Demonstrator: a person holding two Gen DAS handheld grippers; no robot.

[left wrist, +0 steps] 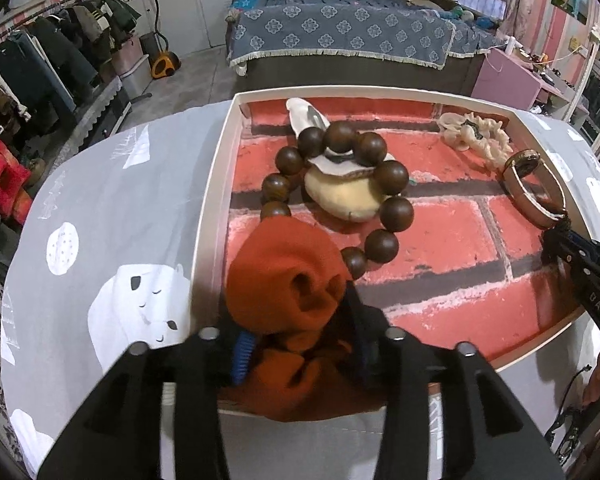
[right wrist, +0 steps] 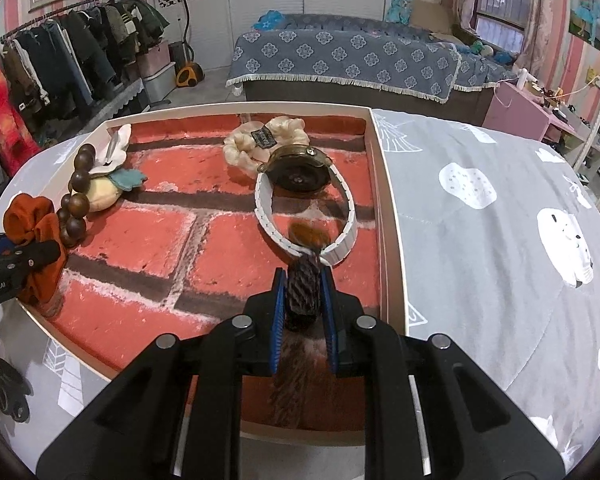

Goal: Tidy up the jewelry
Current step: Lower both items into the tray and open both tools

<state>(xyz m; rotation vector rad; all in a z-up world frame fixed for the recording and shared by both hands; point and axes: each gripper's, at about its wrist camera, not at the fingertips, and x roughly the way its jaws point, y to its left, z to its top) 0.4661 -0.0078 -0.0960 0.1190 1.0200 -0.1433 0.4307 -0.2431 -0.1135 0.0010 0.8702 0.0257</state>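
Observation:
A white-rimmed tray (left wrist: 216,184) with a brick-pattern floor lies on a grey printed cover. In its near-left corner a rust-orange scrunchie (left wrist: 284,264) rests on the floor. My left gripper (left wrist: 300,332) straddles it with its jaws apart. A dark wooden bead bracelet (left wrist: 396,212) rings a cream plush clip (left wrist: 348,196). A cream scrunchie (right wrist: 240,148) and a white-strapped watch (right wrist: 300,176) lie at the far right. My right gripper (right wrist: 303,280) is shut on a dark braided tassel (right wrist: 302,300), held just above the watch strap.
The grey cover (right wrist: 480,240) with white prints spreads to the right of the tray rim (right wrist: 384,200). A black item (right wrist: 4,392) lies on the cover near the tray's left front. Behind are a bed (right wrist: 340,60) and a clothes rack (right wrist: 60,52).

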